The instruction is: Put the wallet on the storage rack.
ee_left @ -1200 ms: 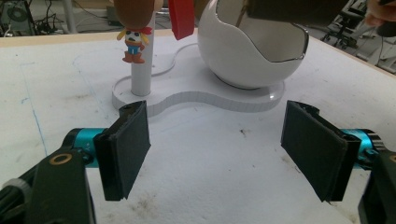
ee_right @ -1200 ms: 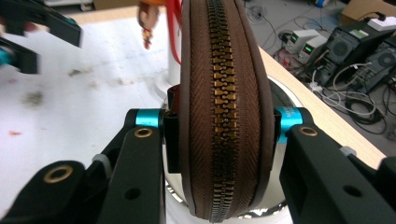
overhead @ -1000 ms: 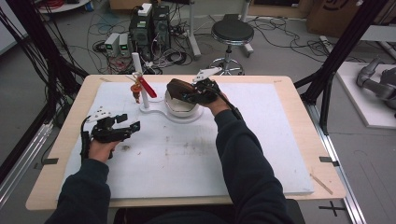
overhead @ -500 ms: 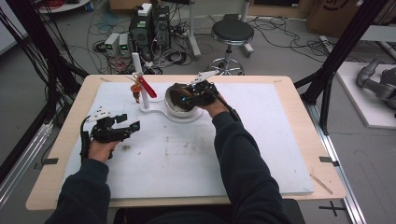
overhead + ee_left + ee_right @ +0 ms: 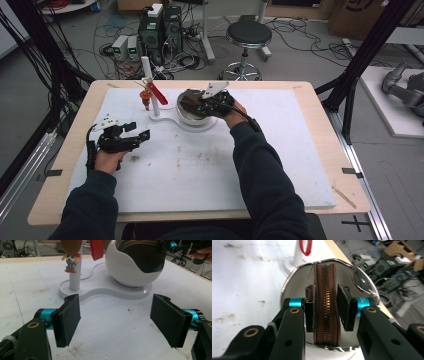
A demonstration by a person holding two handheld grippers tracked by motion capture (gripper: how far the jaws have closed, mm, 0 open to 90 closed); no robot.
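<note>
Where the white bowl [image 5: 294, 277] sits on its flat white base [image 5: 120, 291], a brown zippered pouch [image 5: 325, 305] stands on edge inside it, its brass-toned zipper teeth facing the right gripper's camera. The right gripper [image 5: 325, 308] straddles the pouch over the bowl: one black pad lies against the pouch's side, the other just beside it, and whether that pad presses the leather cannot be told. In the high view the right gripper [image 5: 207, 102] covers most of the bowl [image 5: 192, 120], so the pouch is hard to make out there.

The bowl is smooth, glossy and rounded, with a thin bright rim; its base is a curved, flat plate that also carries a white upright post [image 5: 151, 87]. A red loop [image 5: 157, 92] and a small cowboy figurine [image 5: 70, 262] hang on the post; the figurine's top is cut off in the left gripper view.

The left gripper [image 5: 131, 139] rests released on the scuffed, stained white mat [image 5: 200, 170], jaws wide apart with nothing between them, well apart from the bowl. Its pads [image 5: 68, 320] are flat, black and matte.
</note>
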